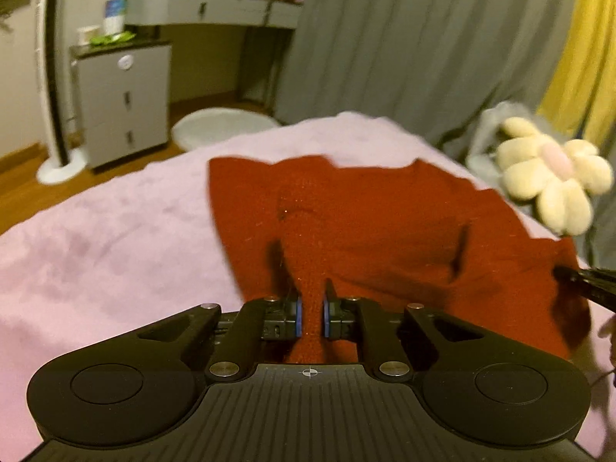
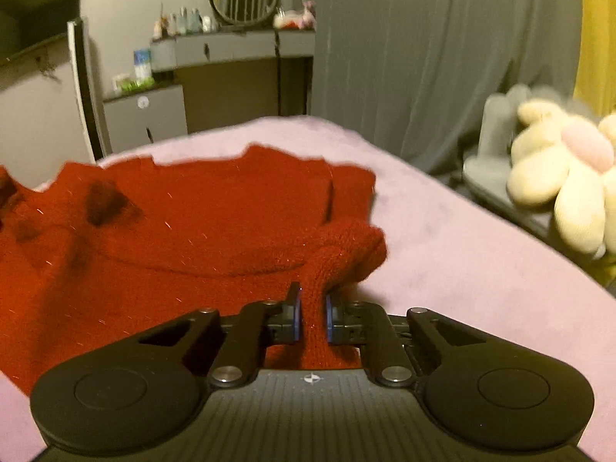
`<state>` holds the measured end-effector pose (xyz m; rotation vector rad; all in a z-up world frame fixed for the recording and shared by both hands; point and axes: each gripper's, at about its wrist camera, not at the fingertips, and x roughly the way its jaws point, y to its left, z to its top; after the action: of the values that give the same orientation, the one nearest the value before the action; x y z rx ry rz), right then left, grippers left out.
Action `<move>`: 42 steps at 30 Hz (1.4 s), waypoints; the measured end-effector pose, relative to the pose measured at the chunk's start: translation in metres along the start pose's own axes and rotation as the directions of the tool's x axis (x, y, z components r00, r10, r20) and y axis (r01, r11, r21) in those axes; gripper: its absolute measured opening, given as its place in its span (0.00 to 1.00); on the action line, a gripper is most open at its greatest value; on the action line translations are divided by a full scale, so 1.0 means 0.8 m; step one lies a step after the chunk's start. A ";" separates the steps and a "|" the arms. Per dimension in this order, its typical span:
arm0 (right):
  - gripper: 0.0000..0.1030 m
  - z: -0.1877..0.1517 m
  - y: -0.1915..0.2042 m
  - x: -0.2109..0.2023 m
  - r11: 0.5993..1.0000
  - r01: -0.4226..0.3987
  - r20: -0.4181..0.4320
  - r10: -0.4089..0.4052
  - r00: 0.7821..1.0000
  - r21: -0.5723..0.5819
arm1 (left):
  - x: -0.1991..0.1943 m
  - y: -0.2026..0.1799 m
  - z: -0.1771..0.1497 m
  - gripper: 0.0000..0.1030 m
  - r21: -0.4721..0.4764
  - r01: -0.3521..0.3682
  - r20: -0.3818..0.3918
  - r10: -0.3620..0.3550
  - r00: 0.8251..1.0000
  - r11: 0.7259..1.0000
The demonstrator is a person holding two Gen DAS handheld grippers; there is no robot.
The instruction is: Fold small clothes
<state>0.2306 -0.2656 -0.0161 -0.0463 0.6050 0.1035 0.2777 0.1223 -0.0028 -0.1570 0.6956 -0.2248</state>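
A dark red knitted garment [image 1: 369, 215] lies spread on a pale lilac blanket [image 1: 115, 254]. My left gripper [image 1: 312, 308] is shut on a pinched ridge of the red knit near its close edge, the blue pads pressing the fabric from both sides. In the right wrist view the same red garment [image 2: 184, 231] fills the left and centre, and my right gripper [image 2: 312, 310] is shut on a bunched fold at its right near corner. The tip of the right gripper [image 1: 589, 281] shows at the right edge of the left wrist view, over the garment's right side.
A cream flower-shaped plush [image 1: 550, 181] lies on a grey seat beyond the bed's right side. Grey curtains [image 2: 423, 57] hang behind. A grey drawer cabinet [image 1: 123, 104], a dressing table [image 1: 211, 11] and a white round stool [image 1: 223, 125] stand at the back left.
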 end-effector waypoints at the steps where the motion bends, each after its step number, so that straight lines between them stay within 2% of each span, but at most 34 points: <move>1: 0.10 0.002 0.002 -0.006 1.000 -0.010 0.011 0.010 1.000 -0.004 | 0.000 -0.004 0.000 0.11 0.026 0.004 0.001 -0.004 1.000 1.000; 3: 0.10 0.006 0.007 -0.011 1.000 -0.018 0.016 0.018 1.000 -0.009 | 0.010 -0.006 -0.001 0.14 0.035 -0.006 -0.016 0.007 1.000 0.999; 4: 0.10 0.008 0.008 -0.009 1.000 -0.015 0.012 0.015 1.000 -0.013 | 0.017 -0.004 -0.002 0.22 0.019 -0.005 -0.030 0.005 1.000 1.000; 5: 0.11 0.009 0.010 -0.005 1.000 -0.009 -0.001 0.009 1.000 -0.017 | 0.024 -0.001 -0.004 0.38 0.000 0.010 -0.038 -0.010 0.999 1.000; 7: 0.13 0.009 0.009 0.005 1.000 -0.007 -0.041 0.006 0.999 -0.006 | 0.032 0.000 -0.006 0.42 -0.015 0.022 -0.043 -0.023 0.999 1.000; 10: 0.19 0.008 0.008 0.020 1.000 -0.003 -0.090 0.003 0.996 0.004 | 0.045 -0.011 -0.006 0.38 0.054 0.004 -0.060 -0.001 0.998 0.999; 11: 0.19 0.008 0.008 0.026 1.000 0.001 -0.104 0.000 0.995 0.007 | 0.049 -0.013 -0.005 0.27 0.067 -0.004 -0.067 0.009 0.998 0.998; 13: 0.19 0.005 0.011 0.032 1.000 0.007 -0.118 -0.007 0.993 0.000 | 0.056 -0.013 -0.001 0.12 0.064 -0.025 -0.088 0.031 0.996 0.998; 16: 0.11 0.004 0.021 0.026 0.998 0.029 -0.098 -0.035 0.995 -0.056 | 0.039 -0.011 0.005 0.11 0.046 -0.019 -0.066 0.022 0.998 0.999; 19: 0.11 0.017 0.025 -0.010 0.996 0.005 0.003 -0.004 1.000 -0.093 | -0.007 -0.011 0.024 0.11 0.043 0.035 0.020 -0.036 0.999 0.998; 22: 0.10 0.044 0.019 -0.035 0.995 0.043 0.117 -0.032 0.993 -0.088 | -0.049 -0.006 0.063 0.11 0.017 0.073 0.151 -0.075 0.986 0.997; 24: 0.10 0.068 0.015 -0.032 0.994 0.099 0.169 -0.089 0.982 -0.054 | -0.054 -0.003 0.089 0.11 0.005 0.027 0.221 -0.028 0.975 1.000; 25: 0.10 0.079 0.014 -0.025 0.991 0.130 0.185 -0.122 0.975 -0.031 | -0.047 0.001 0.101 0.11 -0.029 0.005 0.239 0.002 0.971 1.000; 28: 0.11 0.099 0.010 0.011 0.986 0.163 0.170 -0.167 0.971 0.037 | -0.007 0.011 0.114 0.11 -0.096 -0.048 0.213 0.068 0.975 0.994; 31: 0.11 0.094 0.008 0.055 0.989 0.138 0.081 -0.142 0.987 0.055 | 0.052 0.015 0.101 0.12 -0.099 -0.106 0.096 0.115 0.989 0.989; 33: 0.13 0.082 0.010 0.076 0.993 0.106 0.023 -0.107 0.994 0.046 | 0.084 0.019 0.083 0.15 -0.097 -0.106 0.008 0.108 0.994 0.990; 34: 0.17 0.075 0.013 0.083 0.995 0.096 -0.003 -0.096 0.995 0.035 | 0.092 0.020 0.076 0.26 -0.088 -0.107 -0.024 0.105 0.994 0.990; 35: 0.21 0.068 0.014 0.089 0.996 0.091 -0.027 -0.091 0.996 0.020 | 0.100 0.020 0.069 0.48 -0.073 -0.105 -0.045 0.102 0.994 0.992; 36: 0.28 0.063 0.016 0.091 0.996 0.084 -0.037 -0.084 0.996 0.007 | 0.104 0.019 0.063 0.55 -0.050 -0.108 -0.046 0.105 0.993 0.993; 37: 0.28 0.059 0.017 0.094 0.997 0.077 -0.042 -0.078 0.996 -0.007 | 0.105 0.019 0.059 0.55 -0.029 -0.113 -0.029 0.113 0.993 0.993; 38: 0.28 0.057 0.018 0.097 0.997 0.081 -0.048 -0.082 0.996 -0.020 | 0.107 0.019 0.057 0.50 -0.006 -0.116 -0.020 0.116 0.993 0.993; 39: 0.23 0.057 0.017 0.100 0.995 0.094 -0.051 -0.096 0.994 -0.027 | 0.108 0.018 0.056 0.39 0.007 -0.121 -0.027 0.121 0.992 0.993; 40: 0.15 0.059 0.018 0.101 0.995 0.096 -0.052 -0.098 0.994 -0.035 | 0.109 0.019 0.058 0.10 0.004 -0.129 -0.034 0.129 0.991 0.992; 42: 0.13 0.066 0.029 0.092 0.991 0.107 -0.018 -0.109 0.994 -0.084 | 0.100 0.015 0.064 0.09 -0.006 -0.126 -0.017 0.126 0.992 0.992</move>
<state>0.3184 -0.2326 -0.0150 -0.1605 0.6198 0.0233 0.3728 0.1166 -0.0158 -0.1173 0.7199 -0.1031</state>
